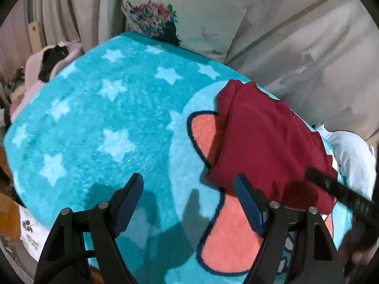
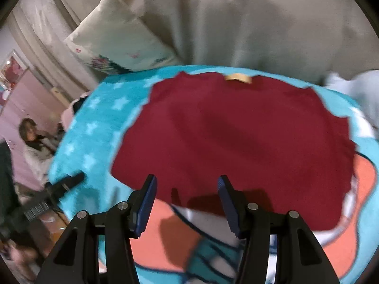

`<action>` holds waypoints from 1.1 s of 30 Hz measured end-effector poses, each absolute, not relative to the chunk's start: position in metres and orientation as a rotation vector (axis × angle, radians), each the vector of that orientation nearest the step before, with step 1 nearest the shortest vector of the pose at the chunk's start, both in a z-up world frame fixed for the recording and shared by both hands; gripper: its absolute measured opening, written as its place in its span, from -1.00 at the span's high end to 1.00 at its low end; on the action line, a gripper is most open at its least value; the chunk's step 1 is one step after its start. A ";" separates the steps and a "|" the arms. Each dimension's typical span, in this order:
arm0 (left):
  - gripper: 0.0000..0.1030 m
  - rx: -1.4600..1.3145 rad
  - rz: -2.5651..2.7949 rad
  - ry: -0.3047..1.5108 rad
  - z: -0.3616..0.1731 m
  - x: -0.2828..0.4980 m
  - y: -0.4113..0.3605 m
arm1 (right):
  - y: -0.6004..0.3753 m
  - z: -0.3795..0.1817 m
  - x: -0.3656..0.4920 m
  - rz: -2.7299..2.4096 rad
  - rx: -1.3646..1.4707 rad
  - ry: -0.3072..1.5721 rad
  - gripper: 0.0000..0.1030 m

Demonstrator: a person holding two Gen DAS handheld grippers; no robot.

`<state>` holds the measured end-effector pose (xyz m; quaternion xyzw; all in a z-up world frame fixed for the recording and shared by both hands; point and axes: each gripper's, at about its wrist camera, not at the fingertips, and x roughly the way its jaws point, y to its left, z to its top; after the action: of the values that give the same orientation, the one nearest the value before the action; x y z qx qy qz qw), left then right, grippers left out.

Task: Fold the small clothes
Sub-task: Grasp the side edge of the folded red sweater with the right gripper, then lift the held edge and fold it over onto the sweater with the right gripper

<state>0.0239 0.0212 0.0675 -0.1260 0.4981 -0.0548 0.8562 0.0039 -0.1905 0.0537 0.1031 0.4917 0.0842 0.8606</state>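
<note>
A dark red garment (image 2: pixel 236 137) lies folded flat on a turquoise star-patterned blanket (image 1: pixel 94 118), with a tan label (image 2: pixel 238 78) at its far edge. It also shows in the left wrist view (image 1: pixel 267 142), at the right. My left gripper (image 1: pixel 189 203) is open and empty, low over the blanket just left of the garment. My right gripper (image 2: pixel 187 203) is open and empty, just in front of the garment's near edge. The right gripper's finger (image 1: pixel 336 189) enters the left wrist view at right. The left gripper (image 2: pixel 61 184) shows in the right wrist view at left.
A floral cushion (image 1: pixel 184 11) leans against the beige sofa back (image 1: pixel 308 47) behind the blanket. Pale blue clothing (image 1: pixel 353 156) lies at the right edge. Pink and black clothes (image 1: pixel 52 59) lie at the far left. A person (image 2: pixel 30 137) sits at left.
</note>
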 end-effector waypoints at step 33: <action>-0.25 -0.352 -0.163 1.099 0.040 0.032 0.079 | -0.090 0.012 0.124 0.076 0.030 1.083 0.74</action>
<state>0.0320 0.0787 0.0396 -0.1662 0.5189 -0.0767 0.8350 0.1241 -0.0899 0.0119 0.0144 0.5151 0.0361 0.8563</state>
